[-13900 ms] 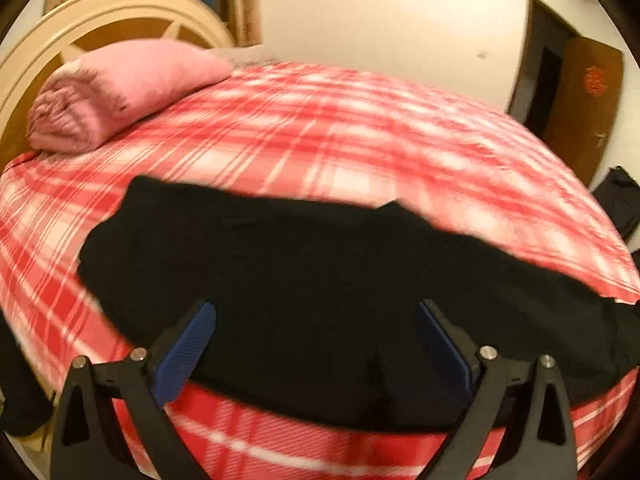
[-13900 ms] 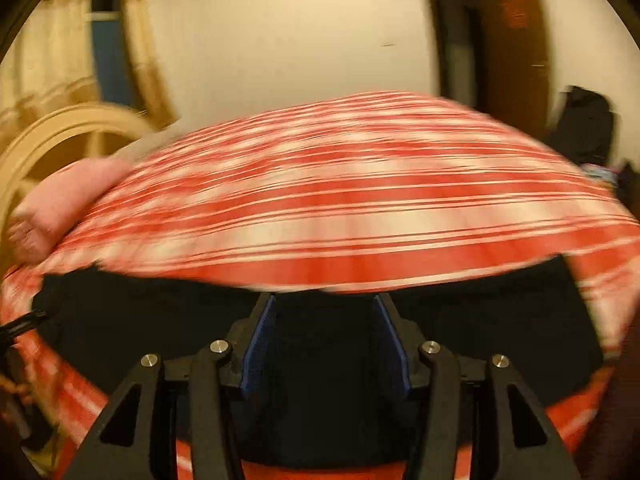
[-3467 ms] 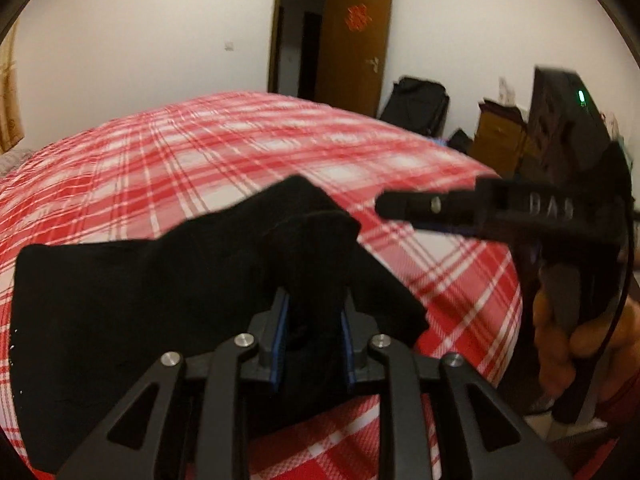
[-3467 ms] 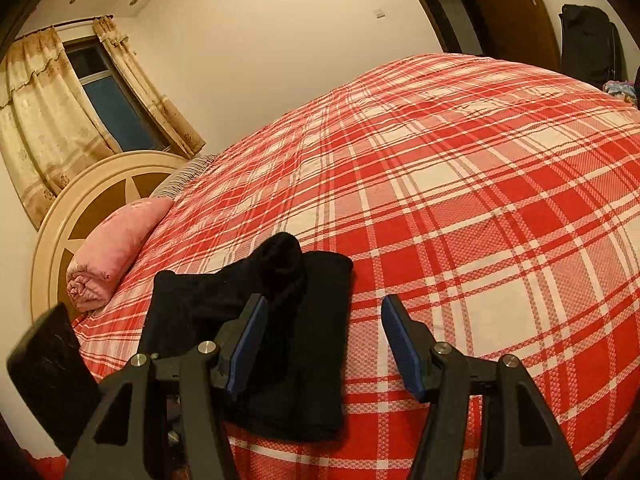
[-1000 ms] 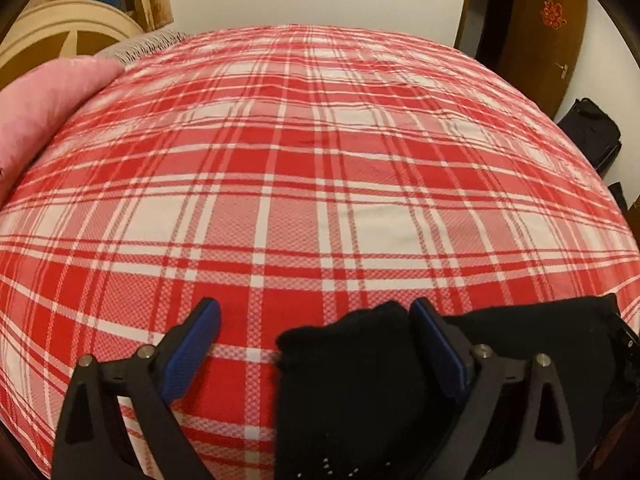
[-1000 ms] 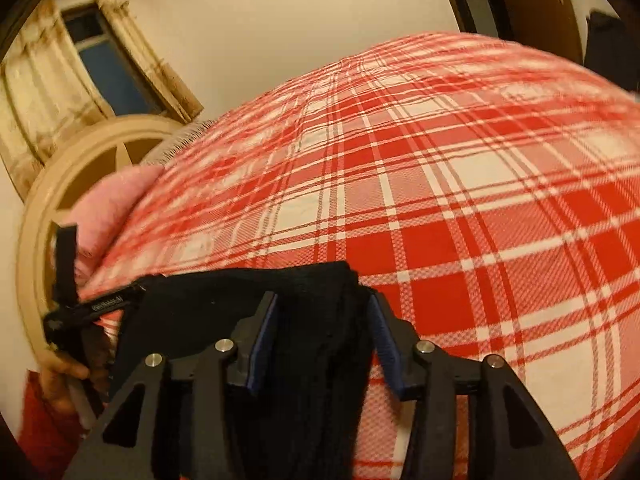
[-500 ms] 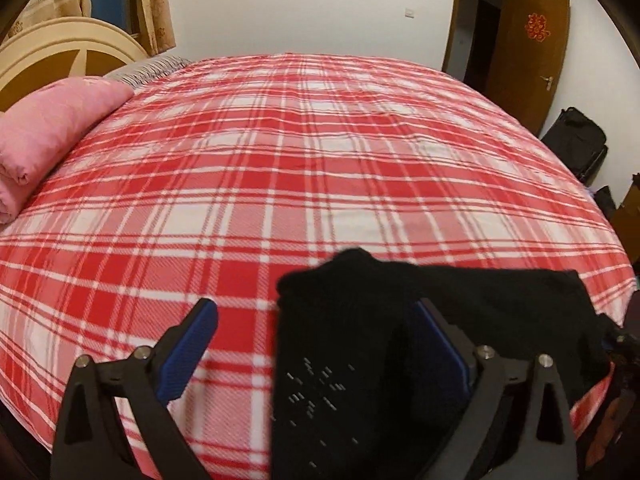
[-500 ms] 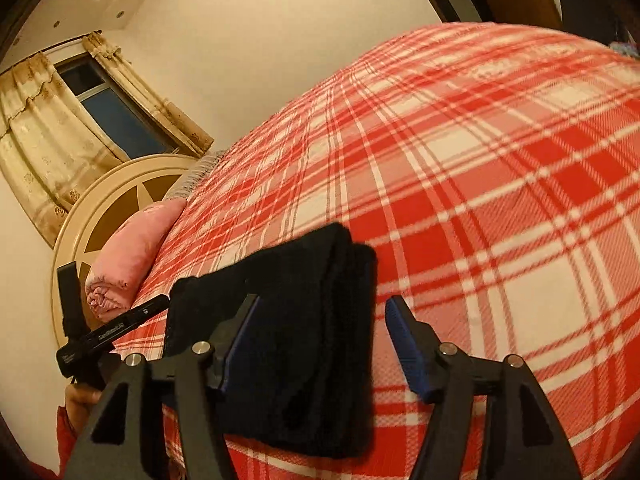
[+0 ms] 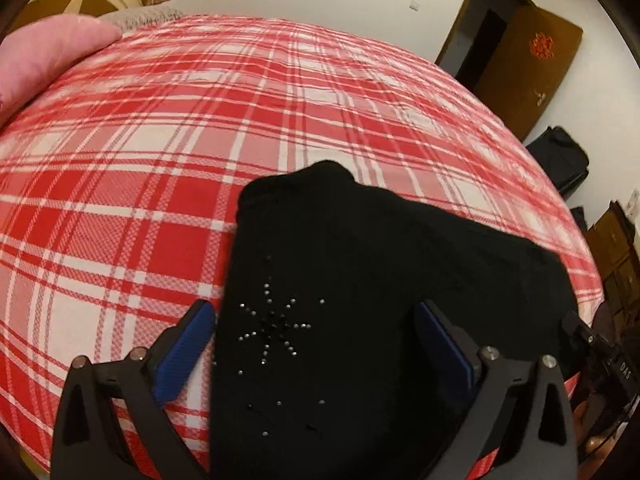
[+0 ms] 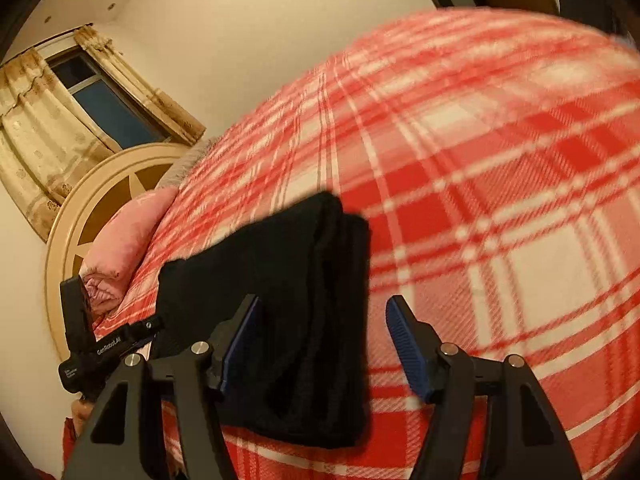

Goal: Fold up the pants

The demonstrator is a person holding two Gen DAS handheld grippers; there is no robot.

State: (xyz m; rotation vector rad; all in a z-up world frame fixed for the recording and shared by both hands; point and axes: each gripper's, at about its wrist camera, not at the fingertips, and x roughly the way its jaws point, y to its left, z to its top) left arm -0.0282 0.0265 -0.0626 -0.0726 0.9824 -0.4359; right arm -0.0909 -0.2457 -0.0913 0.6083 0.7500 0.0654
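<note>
Now both the left gripper [image 9: 316, 344] and right gripper [image 10: 324, 344] gape, having released the folded pants [image 9: 380, 280].

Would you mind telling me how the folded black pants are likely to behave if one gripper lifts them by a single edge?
The black pants look like soft knit, stacked in loose layers, so they would probably droop and unfold rather than hold shape. They seem light enough for one gripper. On the plaid bedspread a push would likely bunch them rather than slide them, though I cannot be sure.
</note>
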